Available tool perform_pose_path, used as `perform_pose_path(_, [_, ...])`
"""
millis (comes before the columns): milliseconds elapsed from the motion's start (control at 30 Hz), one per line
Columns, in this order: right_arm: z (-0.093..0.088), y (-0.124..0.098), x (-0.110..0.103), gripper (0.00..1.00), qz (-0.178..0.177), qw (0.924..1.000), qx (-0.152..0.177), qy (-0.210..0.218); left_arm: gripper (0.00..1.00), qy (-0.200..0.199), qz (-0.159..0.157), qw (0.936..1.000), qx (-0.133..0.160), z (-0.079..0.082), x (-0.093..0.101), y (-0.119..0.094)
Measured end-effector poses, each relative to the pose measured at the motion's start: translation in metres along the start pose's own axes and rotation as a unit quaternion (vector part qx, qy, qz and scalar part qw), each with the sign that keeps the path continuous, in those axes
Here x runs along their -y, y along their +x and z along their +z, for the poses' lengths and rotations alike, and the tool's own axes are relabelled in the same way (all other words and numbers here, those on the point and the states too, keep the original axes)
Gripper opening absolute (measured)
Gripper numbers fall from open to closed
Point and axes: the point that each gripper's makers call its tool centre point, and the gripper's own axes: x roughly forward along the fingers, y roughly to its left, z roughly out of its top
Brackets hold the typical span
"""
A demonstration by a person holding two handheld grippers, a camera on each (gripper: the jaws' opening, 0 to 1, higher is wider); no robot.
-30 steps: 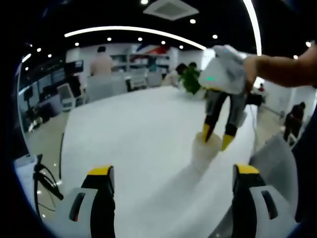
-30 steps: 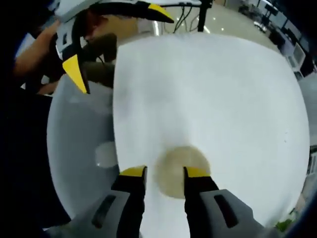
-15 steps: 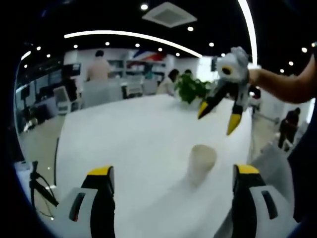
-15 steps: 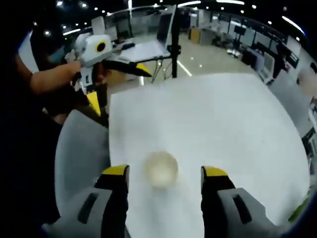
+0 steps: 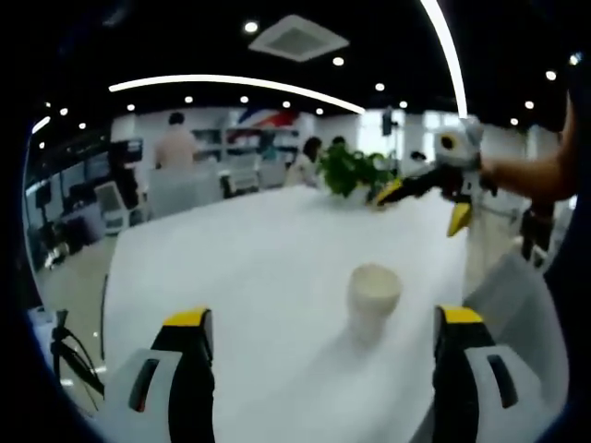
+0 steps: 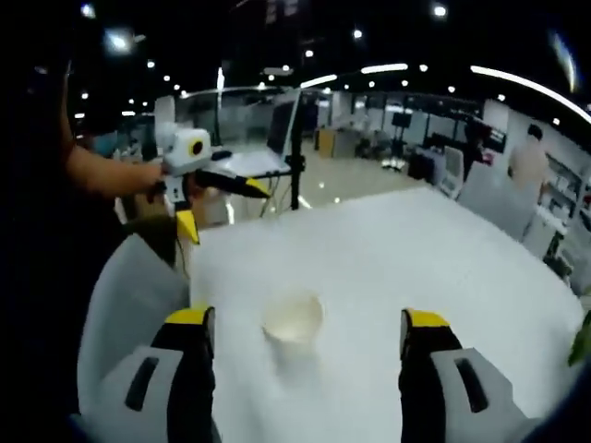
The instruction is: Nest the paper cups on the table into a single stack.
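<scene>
A pale paper cup [image 5: 373,293] stands upright and alone on the white table [image 5: 231,258]. I cannot tell how many cups are nested in it. In the left gripper view my left gripper [image 5: 323,318] is open, low over the table's near edge, with the cup ahead and slightly right. My right gripper [image 5: 423,205] hangs in the air beyond the cup at the upper right, open and holding nothing. In the right gripper view the cup [image 6: 292,318] sits just ahead between the spread jaws of my right gripper [image 6: 307,319]. The left gripper [image 6: 222,208] is in a hand at the upper left.
A green plant [image 5: 355,171] stands at the table's far end. A grey chair back [image 6: 129,305] sits by the table edge near the cup. A stand with a laptop [image 6: 295,138] is beyond the table. People [image 5: 175,138] and desks fill the background.
My right gripper has let go of the cup, opened wide, and lifted back away from it. The cup stays standing on the table. My left gripper remains open.
</scene>
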Motion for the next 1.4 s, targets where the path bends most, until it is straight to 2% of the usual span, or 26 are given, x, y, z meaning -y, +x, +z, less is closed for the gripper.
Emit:
perform_pose_path(33, [0.004, -0.004, 0.001, 0.86, -0.01, 0.9993, 0.03, 0.019, 0.99, 0.0, 0.0, 1.0, 0.001, -0.001, 0.0, -0.001])
perform_pose_path(67, [0.005, -0.006, 0.0, 0.91, -0.015, 0.9984, 0.045, 0.031, 0.99, -0.003, 0.001, 1.0, 0.001, -0.002, -0.001, -0.001])
perform_pose_path(133, [0.002, -0.011, 0.006, 1.0, -0.04, 0.9965, 0.069, 0.024, 0.99, -0.006, 0.005, 0.9999, 0.009, -0.002, -0.001, -0.001])
perform_pose_path(167, [-0.006, -0.012, 0.003, 0.99, -0.038, 0.9971, 0.06, 0.029, 0.99, -0.008, 0.009, 0.9998, 0.015, -0.001, 0.0, -0.002])
perform_pose_path(300, [-0.019, -0.017, 0.008, 1.0, -0.057, 0.9947, 0.074, 0.044, 0.99, -0.012, 0.017, 0.9996, 0.017, -0.005, 0.001, 0.0])
perform_pose_path(467, [-0.034, -0.018, 0.012, 1.0, -0.077, 0.9925, 0.077, 0.056, 0.99, -0.012, 0.018, 0.9997, 0.011, -0.014, 0.006, 0.005])
perform_pose_path(567, [-0.041, -0.017, 0.011, 1.0, -0.08, 0.9914, 0.088, 0.056, 0.99, -0.006, 0.017, 0.9997, 0.016, -0.013, 0.007, 0.01])
perform_pose_path(700, [-0.056, -0.007, 0.004, 1.0, -0.07, 0.9935, 0.08, 0.039, 0.99, 0.01, -0.001, 0.9999, 0.013, -0.018, 0.013, 0.022])
perform_pose_path(967, [-0.076, 0.011, -0.005, 0.98, -0.05, 0.9955, 0.068, 0.042, 0.99, 0.028, -0.032, 0.9991, 0.007, -0.032, 0.029, 0.051])
perform_pose_path(1267, [-0.1, 0.034, -0.007, 0.87, -0.031, 0.9979, 0.036, 0.043, 0.91, 0.055, -0.07, 0.9951, -0.042, -0.059, 0.04, 0.079])
perform_pose_path(1367, [-0.119, 0.044, -0.012, 0.8, -0.013, 0.9988, -0.014, 0.046, 0.87, 0.054, -0.084, 0.9933, -0.059, -0.066, 0.044, 0.089])
perform_pose_path(1400, [-0.12, 0.047, -0.013, 0.78, -0.007, 0.9988, -0.015, 0.046, 0.86, 0.051, -0.088, 0.9928, -0.063, -0.069, 0.045, 0.092])
